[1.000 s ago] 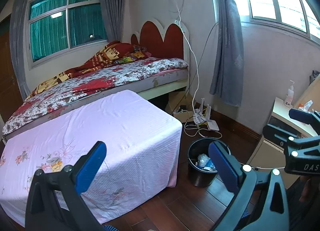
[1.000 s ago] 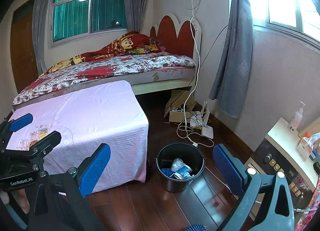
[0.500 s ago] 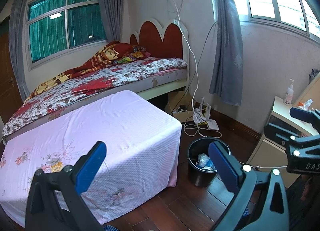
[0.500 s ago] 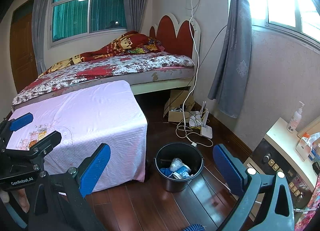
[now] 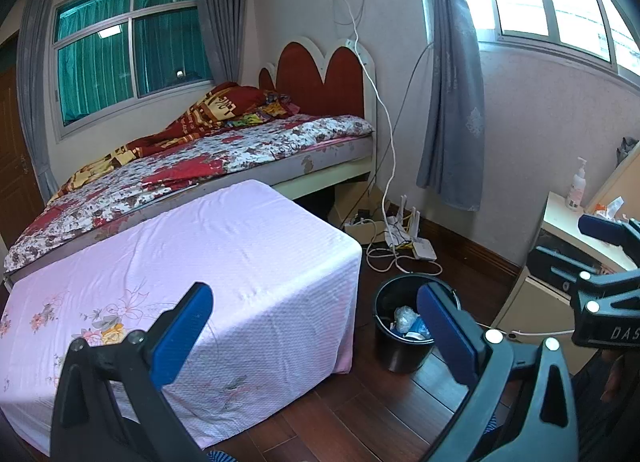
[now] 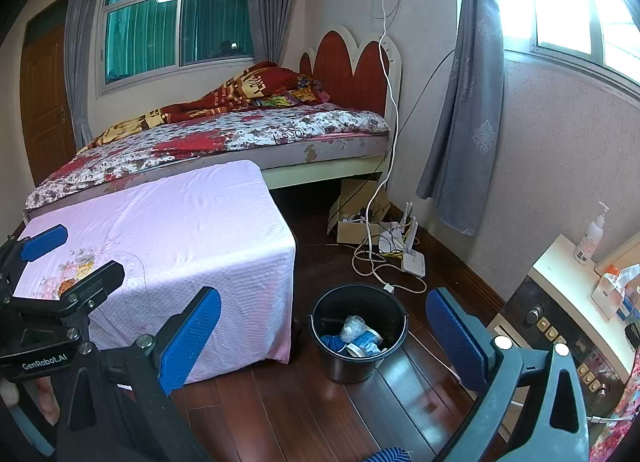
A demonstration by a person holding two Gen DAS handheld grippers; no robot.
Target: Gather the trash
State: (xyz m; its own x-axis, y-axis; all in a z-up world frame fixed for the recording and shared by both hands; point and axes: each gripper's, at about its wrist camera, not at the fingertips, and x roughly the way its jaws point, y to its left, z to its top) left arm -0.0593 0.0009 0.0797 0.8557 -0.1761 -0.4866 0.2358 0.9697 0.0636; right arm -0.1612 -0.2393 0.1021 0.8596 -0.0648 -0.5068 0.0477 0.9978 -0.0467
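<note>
Two grippers, left [image 5: 316, 326] and right [image 6: 322, 332], gape wide and empty above the bin [image 6: 359, 332], apparently surveying its trash [image 6: 356, 338] before reaching.

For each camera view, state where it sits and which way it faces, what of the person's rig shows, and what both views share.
Left wrist: sits on the left claw, facing the bed; right claw at right edge.
Right wrist: sits on the right claw, facing the bed; left claw at left edge.
Shared: bin, pink cloth, router.
</note>
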